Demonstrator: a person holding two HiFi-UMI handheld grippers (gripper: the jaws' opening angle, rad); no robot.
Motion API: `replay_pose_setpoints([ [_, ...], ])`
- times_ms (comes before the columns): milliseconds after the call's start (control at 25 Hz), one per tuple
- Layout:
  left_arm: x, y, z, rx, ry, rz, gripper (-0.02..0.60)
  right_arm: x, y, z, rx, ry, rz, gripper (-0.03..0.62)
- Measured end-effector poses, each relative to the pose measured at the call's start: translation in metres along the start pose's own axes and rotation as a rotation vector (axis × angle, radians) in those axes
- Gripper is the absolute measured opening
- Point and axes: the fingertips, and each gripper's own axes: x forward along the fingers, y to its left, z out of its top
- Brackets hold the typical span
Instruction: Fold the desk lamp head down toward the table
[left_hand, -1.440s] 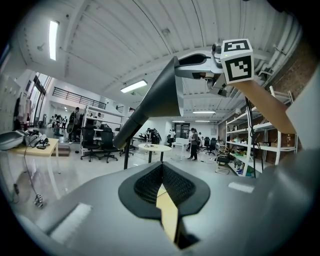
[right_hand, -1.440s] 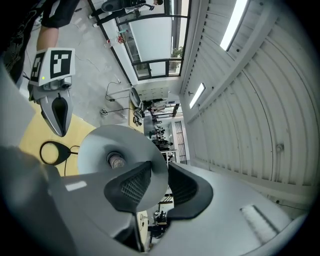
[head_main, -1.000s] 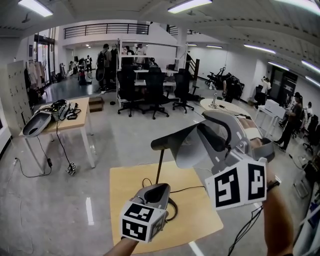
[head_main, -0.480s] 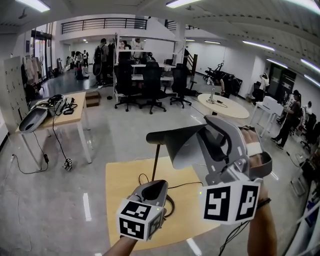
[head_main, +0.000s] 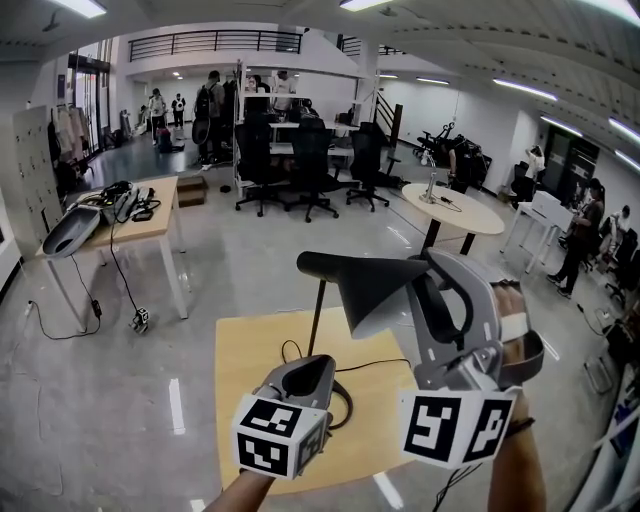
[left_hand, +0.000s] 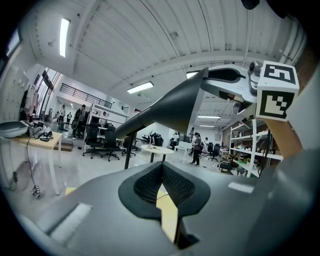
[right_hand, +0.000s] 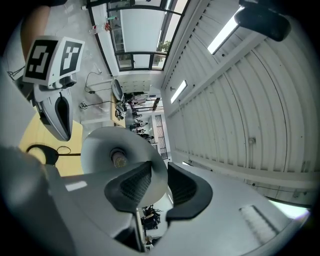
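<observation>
In the head view, the lamp pole (head_main: 317, 322) passes behind the left gripper (head_main: 310, 375) at six o'clock, so its foot is hidden. The right gripper (head_main: 425, 290) covers the lamp shade (head_main: 372, 288) rim at three o'clock. The left forearm (head_main: 238, 494) and right forearm (head_main: 518, 468) are cut off by the bottom edge. The people (head_main: 212, 100) at eleven o'clock are too small to tell apart.

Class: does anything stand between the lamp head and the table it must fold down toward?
Probably not directly. The lamp head, clamped in the right gripper, hangs over the table. The left gripper sits lower, at the foot of the pole, perhaps near its path.
</observation>
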Motion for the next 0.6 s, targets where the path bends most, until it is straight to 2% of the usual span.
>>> replay_pose_setpoints([
  [320, 0.002, 0.04, -0.025, -0.001, 0.011, 0.002, 0.017, 0.006, 0.055, 0.007, 0.012, 0.009, -0.009, 0.087],
  [480, 0.003, 0.019, -0.027, -0.007, 0.019, 0.002, 0.017, -0.012, 0.055, -0.01, 0.016, 0.018, -0.007, 0.079],
  [600, -0.013, 0.011, -0.032, -0.013, 0.031, 0.0, 0.017, -0.031, 0.059, -0.006, 0.02, 0.02, 0.007, 0.071],
])
